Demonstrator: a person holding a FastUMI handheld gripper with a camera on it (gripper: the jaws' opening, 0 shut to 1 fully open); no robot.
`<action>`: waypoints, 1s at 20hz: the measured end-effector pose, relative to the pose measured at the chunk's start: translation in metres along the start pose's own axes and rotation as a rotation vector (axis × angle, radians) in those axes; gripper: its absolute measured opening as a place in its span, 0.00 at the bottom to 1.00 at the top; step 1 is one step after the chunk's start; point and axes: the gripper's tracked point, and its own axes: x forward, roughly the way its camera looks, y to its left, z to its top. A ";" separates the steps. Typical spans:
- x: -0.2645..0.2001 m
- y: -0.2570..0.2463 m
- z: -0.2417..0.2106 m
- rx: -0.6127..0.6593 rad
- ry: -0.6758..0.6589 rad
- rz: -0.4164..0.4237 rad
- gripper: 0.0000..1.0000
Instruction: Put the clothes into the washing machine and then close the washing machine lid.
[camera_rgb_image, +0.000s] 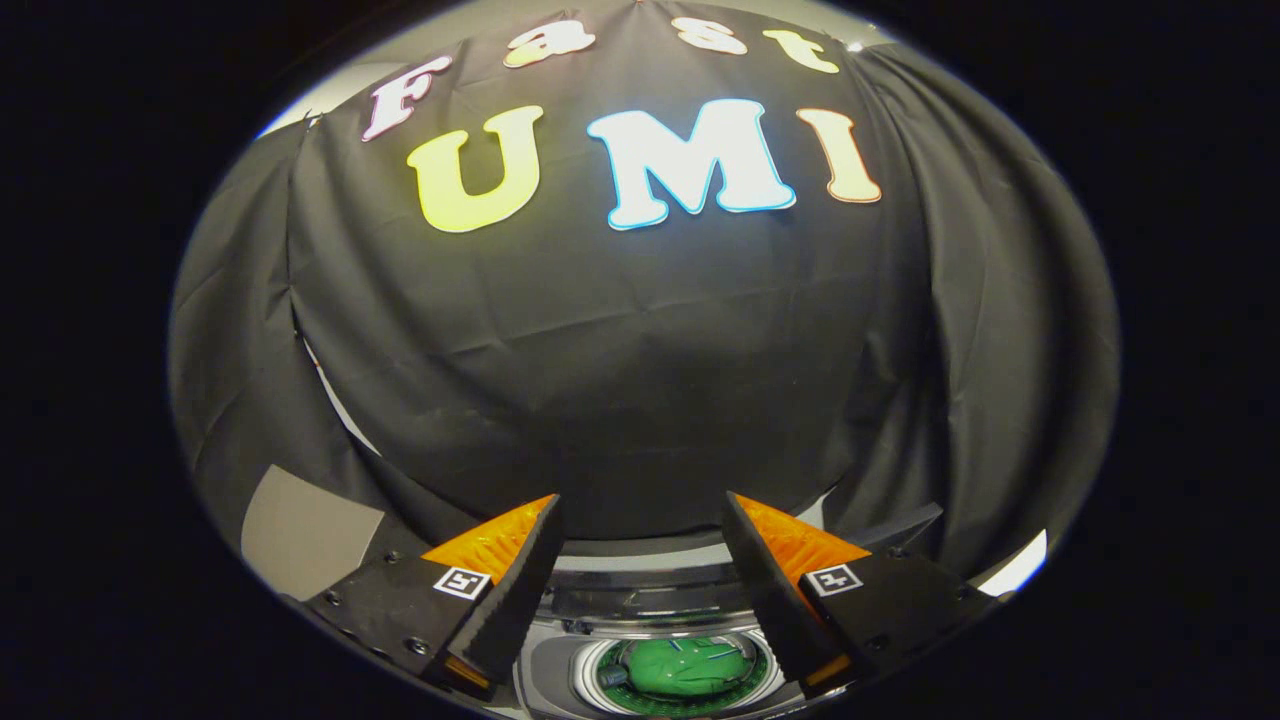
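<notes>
My gripper is open, its two fingers spread wide with nothing between them. Low down between the fingers I see the top of the washing machine, silver with a round drum opening. A green garment lies inside the drum. The machine's raised lid shows as a dark band just behind the opening, so the drum stands uncovered. The gripper is held well above and back from the opening, aimed mostly at the booth wall.
Black cloth hangs as the booth's back wall, close behind the machine. A grey panel sits to the left of the left finger. A pale strip shows to the right of the right finger.
</notes>
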 end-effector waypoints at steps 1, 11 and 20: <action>0.005 0.003 0.001 -0.004 0.005 -0.001 0.99; 0.029 0.008 -0.031 -0.067 0.085 -0.022 0.99; 0.008 0.007 -0.038 -0.122 -0.011 -0.024 0.98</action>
